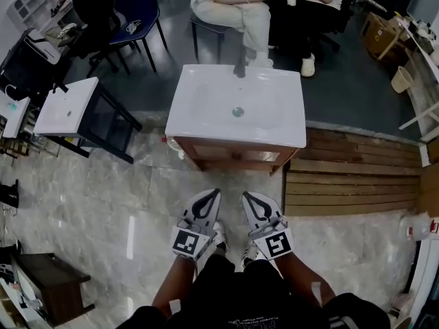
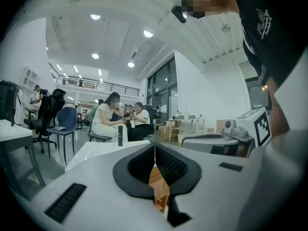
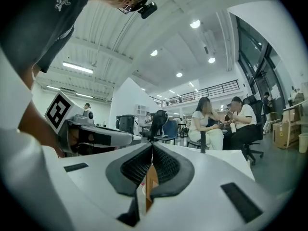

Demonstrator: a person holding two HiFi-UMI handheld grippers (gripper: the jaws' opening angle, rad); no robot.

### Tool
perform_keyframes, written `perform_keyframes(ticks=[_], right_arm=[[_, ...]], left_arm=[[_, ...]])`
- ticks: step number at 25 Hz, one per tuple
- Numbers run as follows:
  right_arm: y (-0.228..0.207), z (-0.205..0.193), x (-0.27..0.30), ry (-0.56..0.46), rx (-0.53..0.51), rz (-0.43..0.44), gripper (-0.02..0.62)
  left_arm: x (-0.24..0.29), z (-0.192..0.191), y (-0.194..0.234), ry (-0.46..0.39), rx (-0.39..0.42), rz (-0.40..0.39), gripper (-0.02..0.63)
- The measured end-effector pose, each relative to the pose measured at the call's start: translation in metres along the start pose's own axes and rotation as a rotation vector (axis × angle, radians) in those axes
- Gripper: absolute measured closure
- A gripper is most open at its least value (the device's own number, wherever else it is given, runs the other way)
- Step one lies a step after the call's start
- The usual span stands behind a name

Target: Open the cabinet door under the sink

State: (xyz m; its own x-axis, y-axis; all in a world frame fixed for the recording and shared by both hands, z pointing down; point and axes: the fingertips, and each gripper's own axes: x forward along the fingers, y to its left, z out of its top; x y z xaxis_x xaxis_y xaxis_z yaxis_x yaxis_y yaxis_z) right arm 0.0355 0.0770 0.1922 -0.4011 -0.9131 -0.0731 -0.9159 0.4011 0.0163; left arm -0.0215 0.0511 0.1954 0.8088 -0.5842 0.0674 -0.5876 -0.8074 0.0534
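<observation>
The white sink stands on a low wooden cabinet whose front faces me across the marble floor. My left gripper and right gripper are side by side, level, a short way in front of that cabinet front and touching nothing. Both are shut with nothing held. In the left gripper view the jaws meet at the tip, with the cabinet wood showing through the slit below and the sink top beyond. The right gripper view shows the same closed tip and wood.
A second white sink on a black frame stands at the left. People sit on chairs just behind the sink. Wooden slats lie at the right of the cabinet. A small dark cabinet sits at the lower left.
</observation>
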Motion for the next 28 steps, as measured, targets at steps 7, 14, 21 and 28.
perform_keyframes(ticks=[7,14,21,28], right_arm=[[-0.012,-0.058,0.057,0.065,0.005,-0.06,0.571],[-0.033,-0.141,0.083,0.139,0.026,-0.17,0.571],[-0.054,-0.232,0.099,0.222,0.007,-0.24,0.571],[-0.073,-0.317,0.108,0.281,0.019,-0.304,0.571]], left_arm=[[0.024,-0.039,0.06,0.023,0.004,-0.038,0.583],[0.051,-0.106,0.107,0.069,-0.054,-0.022,0.583],[0.073,-0.192,0.146,0.105,-0.097,0.021,0.583],[0.097,-0.263,0.166,0.112,-0.139,0.047,0.583]])
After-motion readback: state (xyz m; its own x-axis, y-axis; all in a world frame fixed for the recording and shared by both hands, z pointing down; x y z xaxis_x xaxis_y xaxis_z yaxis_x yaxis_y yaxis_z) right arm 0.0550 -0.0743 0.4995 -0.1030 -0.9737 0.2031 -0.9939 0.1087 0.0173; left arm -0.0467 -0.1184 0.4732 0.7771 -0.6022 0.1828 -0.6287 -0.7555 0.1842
